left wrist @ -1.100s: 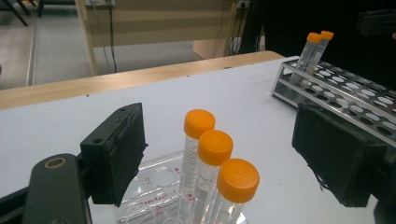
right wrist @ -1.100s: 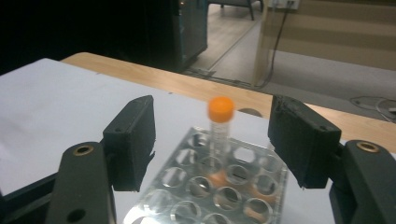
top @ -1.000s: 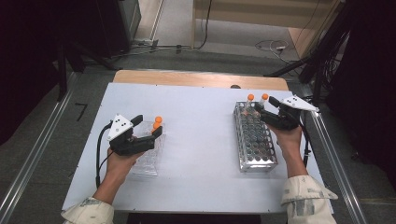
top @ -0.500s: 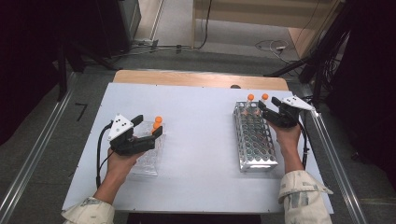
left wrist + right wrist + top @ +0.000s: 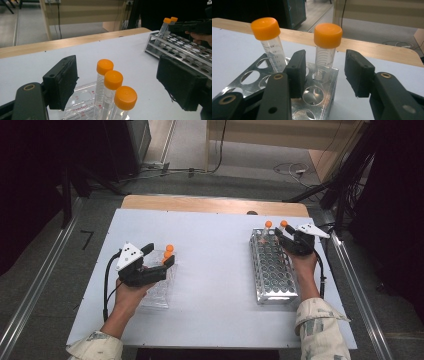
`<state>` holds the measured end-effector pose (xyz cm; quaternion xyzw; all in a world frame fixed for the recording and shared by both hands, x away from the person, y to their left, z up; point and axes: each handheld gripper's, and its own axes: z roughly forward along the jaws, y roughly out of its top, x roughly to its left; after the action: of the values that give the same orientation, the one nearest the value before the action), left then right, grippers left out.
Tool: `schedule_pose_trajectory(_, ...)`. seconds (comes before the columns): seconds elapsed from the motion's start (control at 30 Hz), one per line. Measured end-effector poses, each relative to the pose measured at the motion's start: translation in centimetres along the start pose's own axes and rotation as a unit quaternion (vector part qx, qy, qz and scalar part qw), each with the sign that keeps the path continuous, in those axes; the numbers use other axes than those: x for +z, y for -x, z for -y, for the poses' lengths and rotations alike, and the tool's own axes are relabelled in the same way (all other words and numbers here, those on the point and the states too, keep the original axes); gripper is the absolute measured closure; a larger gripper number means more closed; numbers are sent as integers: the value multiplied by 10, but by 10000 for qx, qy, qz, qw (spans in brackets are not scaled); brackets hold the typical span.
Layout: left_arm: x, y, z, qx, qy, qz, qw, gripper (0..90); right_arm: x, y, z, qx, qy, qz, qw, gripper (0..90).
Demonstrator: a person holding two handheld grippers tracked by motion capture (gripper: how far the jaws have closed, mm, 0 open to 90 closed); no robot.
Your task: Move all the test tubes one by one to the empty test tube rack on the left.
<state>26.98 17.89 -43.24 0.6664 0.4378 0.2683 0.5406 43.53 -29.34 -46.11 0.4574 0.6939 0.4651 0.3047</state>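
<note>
White table. Two tubes already stand in the metal rack; right claw, closing, straddles one, not yet gripping. Left claw hangs released around three tubes left to move.

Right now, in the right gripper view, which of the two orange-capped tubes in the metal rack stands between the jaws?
The right-hand tube, in the rack's corner hole; the other tube stands left, outside the jaws.

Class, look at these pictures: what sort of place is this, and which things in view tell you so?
Probably a laboratory-style test bench. Orange-capped sample tubes stand in a clear plastic holder, two more tubes stand in a metal rack of round holes, and everything sits on a plain white table ringed by cables and dark equipment.
</note>
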Motion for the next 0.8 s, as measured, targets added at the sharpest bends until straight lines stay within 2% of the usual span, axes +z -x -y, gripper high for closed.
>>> schedule_pose_trajectory(0.3, 0, 0, 0, 2, -27, -1, 10000, 173, 5, 2, 4, 16, 42, -102, 9999, 575)
schedule_pose_trajectory(0.5, 1, 1, 0, -6, -33, 15, 10000, 174, 6, 3, 5, 120, 70, -215, 9997, 624)
schedule_pose_trajectory(0.8, 0, 1, 0, -3, -31, 18, 10000, 174, 7, 1, 5, 144, 91, -196, 9997, 699)
